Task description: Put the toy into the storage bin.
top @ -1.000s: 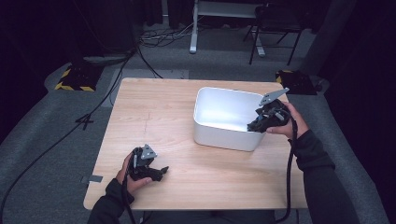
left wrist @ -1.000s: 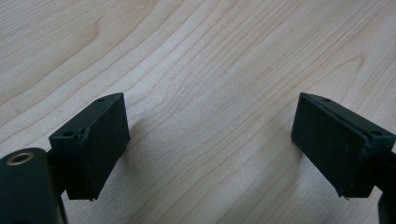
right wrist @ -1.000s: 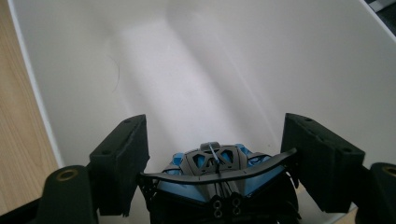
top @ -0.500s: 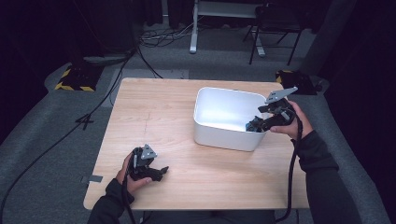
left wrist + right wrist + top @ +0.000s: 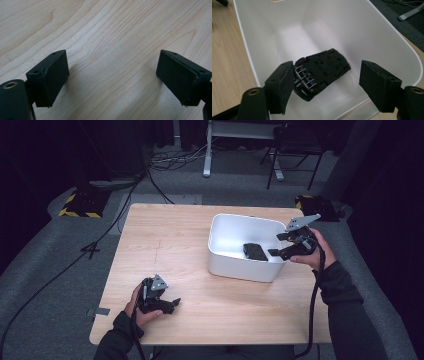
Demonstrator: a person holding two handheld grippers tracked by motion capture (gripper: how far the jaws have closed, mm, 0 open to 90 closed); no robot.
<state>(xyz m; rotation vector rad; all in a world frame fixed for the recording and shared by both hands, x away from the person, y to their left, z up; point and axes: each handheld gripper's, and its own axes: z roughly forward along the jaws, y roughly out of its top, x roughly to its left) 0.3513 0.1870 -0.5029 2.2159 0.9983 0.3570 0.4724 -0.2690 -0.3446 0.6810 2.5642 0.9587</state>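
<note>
So the right hand-held gripper (image 5: 278,252) is hanging over the 3 o'clock rim of the white bin (image 5: 235,267), jaws spread apart with nothing pinched between them. Down on the bin floor, toward that same side, lies a black plastic part (image 5: 320,71) with little metal clips on one end, just beyond the jaws and not touched by them. The left hand-held gripper (image 5: 172,304) sits way off at about 7 o'clock on the wooden surface (image 5: 175,240), jaws wide, resting over bare wood and holding nothing.
</note>
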